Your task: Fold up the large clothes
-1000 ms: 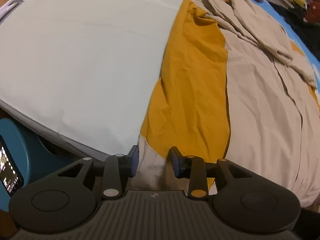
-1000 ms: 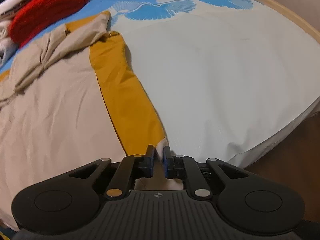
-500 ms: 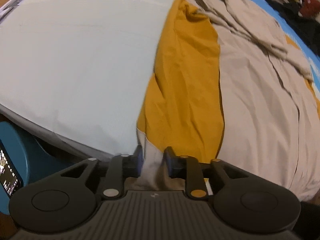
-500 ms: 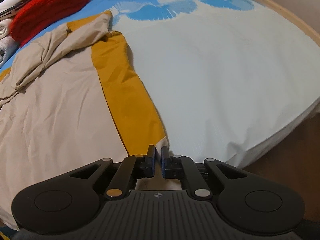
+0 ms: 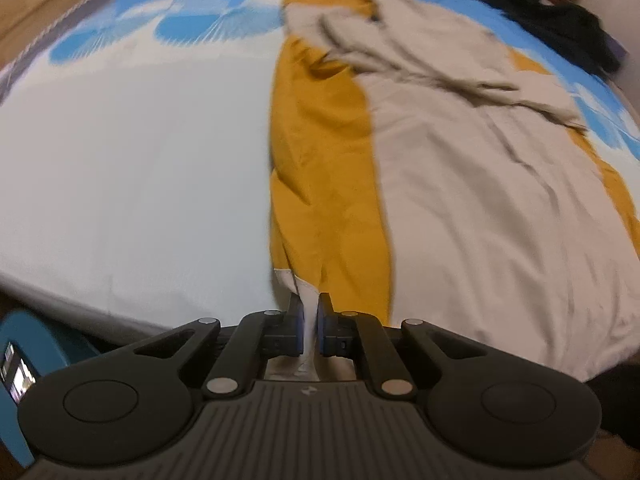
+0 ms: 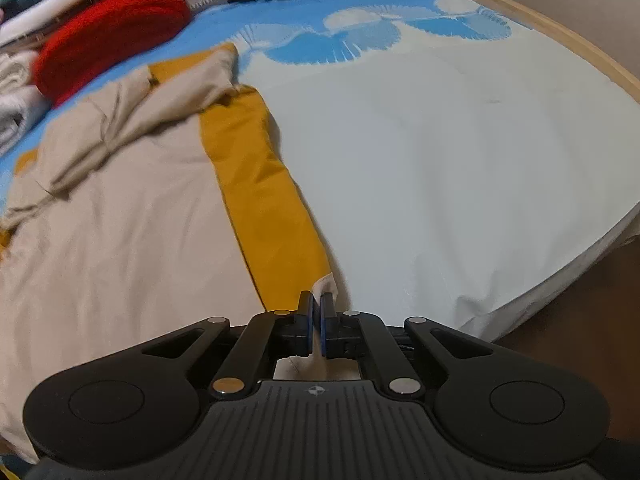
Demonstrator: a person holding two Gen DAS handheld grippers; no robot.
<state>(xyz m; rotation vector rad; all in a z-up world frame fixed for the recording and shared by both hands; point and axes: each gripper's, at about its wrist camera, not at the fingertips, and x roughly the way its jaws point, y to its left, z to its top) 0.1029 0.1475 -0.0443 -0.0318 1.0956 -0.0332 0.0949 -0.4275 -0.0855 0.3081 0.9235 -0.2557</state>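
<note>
Since the earlier frames, the left gripper point(image 5: 309, 312) has risen and its jaws have just been closing, from a clear gap around the hem to a pinch on it; the view from that wrist now takes in more of the far end of the bed. Both blue pads press on a pale strip of fabric at the near corner of the beige and mustard garment point(image 5: 460, 184), and the mustard band runs up from that pinch in a narrow gathered fold. Right gripper point(image 6: 317, 311) has barely shifted; its jaws have drawn from a slight gap to pressed together on the white-edged corner of the same garment point(image 6: 132, 216), where the mustard band ends at the hem. That garment lies spread flat across the bed, its near hem at the bed's near edge, its far end bunched into creased beige folds. It rests on a bedsheet point(image 6: 440, 168) that is plain pale near the grippers and bright blue with a white fan print further off. Beyond the garment's far end a red knitted item point(image 6: 108, 32) sits among pale folded fabrics. Dark clothing point(image 5: 560, 28) lies at the far corner in the left wrist view. A teal object point(image 5: 36, 344) stands below the bed's edge at lower left of that view.
</note>
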